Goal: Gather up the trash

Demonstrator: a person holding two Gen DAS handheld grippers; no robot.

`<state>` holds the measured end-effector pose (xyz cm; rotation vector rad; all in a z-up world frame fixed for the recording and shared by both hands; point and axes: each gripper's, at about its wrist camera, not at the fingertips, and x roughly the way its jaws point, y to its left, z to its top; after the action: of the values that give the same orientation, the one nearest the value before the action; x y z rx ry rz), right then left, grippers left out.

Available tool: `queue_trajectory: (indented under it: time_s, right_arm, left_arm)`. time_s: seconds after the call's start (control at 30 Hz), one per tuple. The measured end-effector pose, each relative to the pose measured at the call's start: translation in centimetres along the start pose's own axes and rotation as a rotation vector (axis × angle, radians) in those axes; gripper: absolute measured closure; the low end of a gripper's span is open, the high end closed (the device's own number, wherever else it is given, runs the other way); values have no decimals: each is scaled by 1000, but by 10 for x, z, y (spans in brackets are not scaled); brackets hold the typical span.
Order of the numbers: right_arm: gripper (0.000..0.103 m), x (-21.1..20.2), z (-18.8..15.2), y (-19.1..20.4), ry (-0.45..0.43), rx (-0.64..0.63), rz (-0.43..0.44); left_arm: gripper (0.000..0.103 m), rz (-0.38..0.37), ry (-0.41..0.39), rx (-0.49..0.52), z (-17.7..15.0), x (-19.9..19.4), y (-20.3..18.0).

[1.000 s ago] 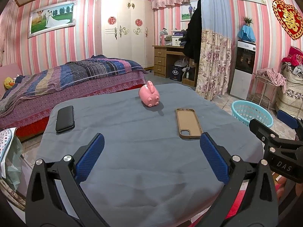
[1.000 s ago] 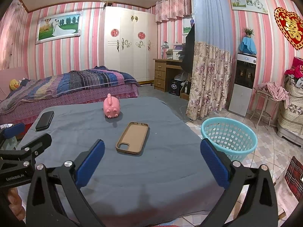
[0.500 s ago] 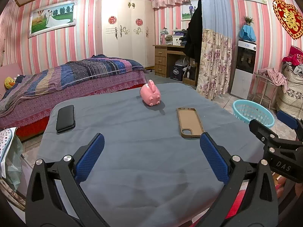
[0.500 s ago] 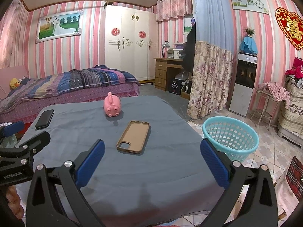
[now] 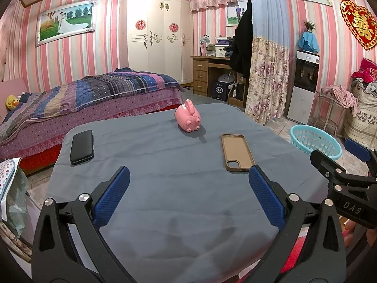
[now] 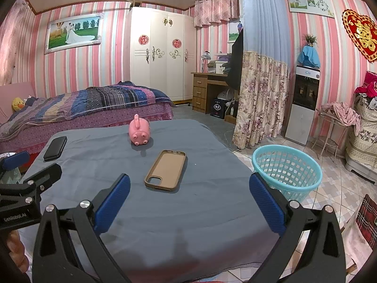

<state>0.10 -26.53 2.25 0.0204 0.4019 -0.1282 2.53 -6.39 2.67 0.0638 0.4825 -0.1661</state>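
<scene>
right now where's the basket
The basket stands on the tiled floor off the table's right edge, right of the phone case in the right wrist view.

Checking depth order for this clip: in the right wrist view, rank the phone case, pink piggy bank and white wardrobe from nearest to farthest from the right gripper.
1. Phone case, just ahead, table centre.
2. Pink piggy bank, beyond it, slightly left.
3. White wardrobe, against the back wall.
</scene>
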Motion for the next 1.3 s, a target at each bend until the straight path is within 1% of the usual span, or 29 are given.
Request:
queue_trajectory:
  time_s: [1.3]
  right_arm:
    - [4, 0, -1, 1, -5, 2, 2]
  left_arm:
    - [5, 3, -2, -4, 0, 2, 2]
